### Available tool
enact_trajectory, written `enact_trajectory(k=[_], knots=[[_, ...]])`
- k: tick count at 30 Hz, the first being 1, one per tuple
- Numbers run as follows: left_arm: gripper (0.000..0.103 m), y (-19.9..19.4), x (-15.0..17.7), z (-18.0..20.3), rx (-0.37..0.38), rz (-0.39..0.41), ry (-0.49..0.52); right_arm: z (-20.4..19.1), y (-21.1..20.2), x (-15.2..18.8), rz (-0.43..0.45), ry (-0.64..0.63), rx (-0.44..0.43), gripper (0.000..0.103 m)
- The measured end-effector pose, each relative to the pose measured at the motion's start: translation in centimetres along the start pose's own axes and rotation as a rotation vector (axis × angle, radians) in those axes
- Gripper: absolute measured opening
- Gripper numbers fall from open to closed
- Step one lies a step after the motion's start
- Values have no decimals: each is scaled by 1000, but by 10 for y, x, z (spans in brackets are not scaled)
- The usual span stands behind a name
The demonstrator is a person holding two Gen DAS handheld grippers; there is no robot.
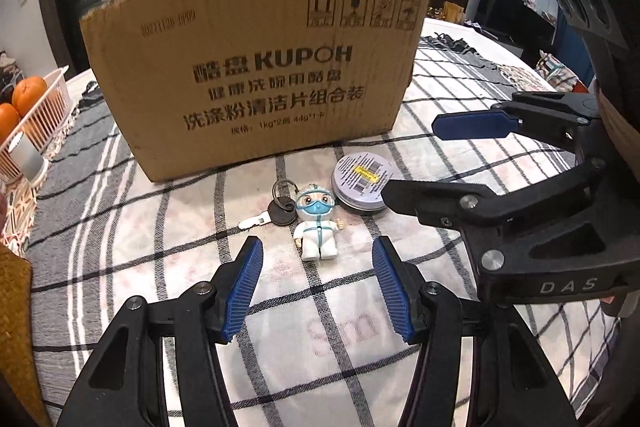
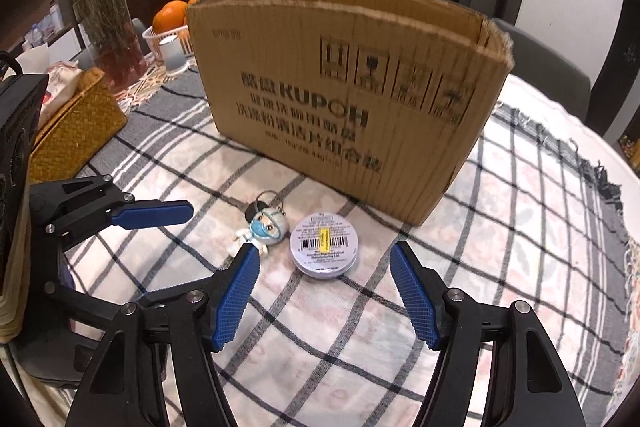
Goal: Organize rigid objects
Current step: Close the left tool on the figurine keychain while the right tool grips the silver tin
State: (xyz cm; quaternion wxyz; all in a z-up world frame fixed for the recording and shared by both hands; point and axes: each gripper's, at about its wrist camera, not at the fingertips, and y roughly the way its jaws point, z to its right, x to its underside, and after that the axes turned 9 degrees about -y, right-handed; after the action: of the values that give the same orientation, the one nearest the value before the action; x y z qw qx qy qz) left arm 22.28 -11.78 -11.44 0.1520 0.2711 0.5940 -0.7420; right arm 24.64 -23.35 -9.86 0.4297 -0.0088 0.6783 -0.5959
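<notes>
Hand-held gripper on the right, spread, empty, round tin just ahead.

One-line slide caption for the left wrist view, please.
Open left hand-held gripper above figurine keychain beside round tin, cardboard box behind.

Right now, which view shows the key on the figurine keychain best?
Left wrist view: the key lies in full sight left of the figurine, black head and silver blade both clear. In the right wrist view the figurine covers it; only the ring shows.
</notes>
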Motion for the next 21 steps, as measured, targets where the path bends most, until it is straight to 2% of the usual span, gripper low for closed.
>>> enact_trajectory(k=[10,21], knots=[[50,21,-3,-2,-10,-26,-9,10,29,6,-44,24,-66,64],[42,36,-3,-4,-15,-45,-3,12,41,7,-57,32,-106,61]])
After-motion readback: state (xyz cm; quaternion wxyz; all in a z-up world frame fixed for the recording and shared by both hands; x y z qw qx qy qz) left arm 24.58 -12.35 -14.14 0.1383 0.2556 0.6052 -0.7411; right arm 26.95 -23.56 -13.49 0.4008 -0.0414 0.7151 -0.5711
